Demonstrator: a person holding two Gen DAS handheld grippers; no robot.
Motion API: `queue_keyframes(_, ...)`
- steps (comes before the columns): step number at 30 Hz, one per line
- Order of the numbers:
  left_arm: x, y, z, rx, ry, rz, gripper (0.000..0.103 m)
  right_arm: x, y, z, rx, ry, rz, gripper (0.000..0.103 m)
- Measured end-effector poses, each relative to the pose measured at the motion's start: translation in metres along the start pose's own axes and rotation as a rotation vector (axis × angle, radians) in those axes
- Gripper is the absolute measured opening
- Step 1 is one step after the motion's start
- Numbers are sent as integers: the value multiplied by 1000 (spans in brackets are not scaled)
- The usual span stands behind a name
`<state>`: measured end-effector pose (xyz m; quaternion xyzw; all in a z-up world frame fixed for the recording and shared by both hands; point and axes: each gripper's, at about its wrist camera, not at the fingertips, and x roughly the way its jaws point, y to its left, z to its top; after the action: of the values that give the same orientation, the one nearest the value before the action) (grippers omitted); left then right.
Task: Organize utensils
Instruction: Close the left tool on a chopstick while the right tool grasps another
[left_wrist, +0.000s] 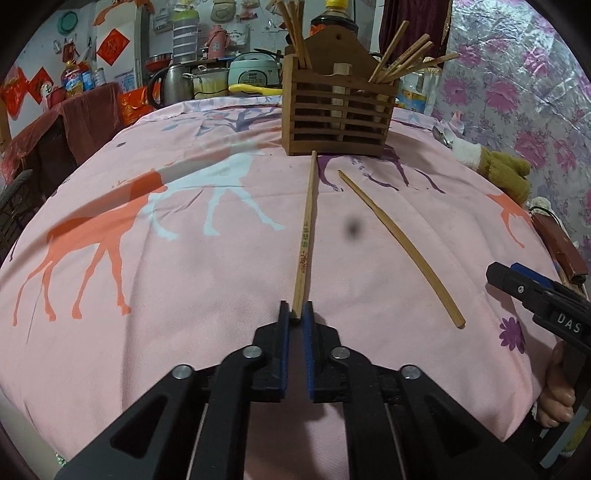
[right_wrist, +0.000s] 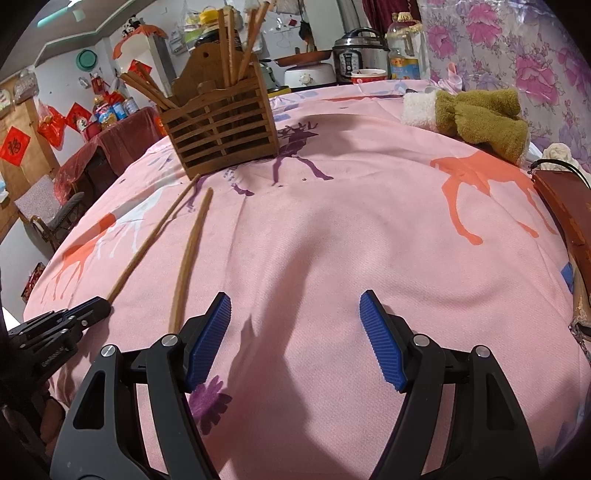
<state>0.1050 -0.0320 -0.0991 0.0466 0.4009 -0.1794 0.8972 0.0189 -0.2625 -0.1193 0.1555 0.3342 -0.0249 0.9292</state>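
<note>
Left gripper (left_wrist: 296, 314) clamps the near end of 1 chopstick (left_wrist: 306, 236) on the pink cloth (left_wrist: 184, 277), tip toward the wooden holder (left_wrist: 338, 110) at the far edge; right gripper (right_wrist: 295, 306) gapes, released, beside a 2nd chopstick (right_wrist: 190, 254).

Olive towel (right_wrist: 480, 118) on pink deer-print cloth (right_wrist: 332, 240); pressure cooker (right_wrist: 360, 55) behind

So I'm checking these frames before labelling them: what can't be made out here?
- Printed chopstick: lettering too small and blurred, left wrist view.
- Wooden holder: how deep its chopsticks sit is hidden behind the slats.
- Left gripper: whether its pads truly pinch the chopstick end is unclear.
- Right gripper: body cut off by the bottom edge.
</note>
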Motion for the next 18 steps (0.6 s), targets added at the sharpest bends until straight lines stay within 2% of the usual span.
queue_keyframes(1, -1, -1, 0, 2, -4, -1, 33, -3, 2, 0, -13, -11, 11, 70)
queue_keyframes(3, 0, -2, -1, 4, -11, 21, 53, -11, 12, -1, -61, -45, 46, 71)
queue_keyframes(8, 1, 0, -1, -2, -15, 29, 53, -22, 39, -9, -206, -82, 122, 68)
queue_keyframes(15, 1, 5, 0, -16, -20, 38, 53, -14, 58, -19, -297, -23, 173, 42)
queue_keyframes(18, 1, 9, 0, -31, -20, 40, 53, -9, 69, -24, -348, 7, 190, 38)
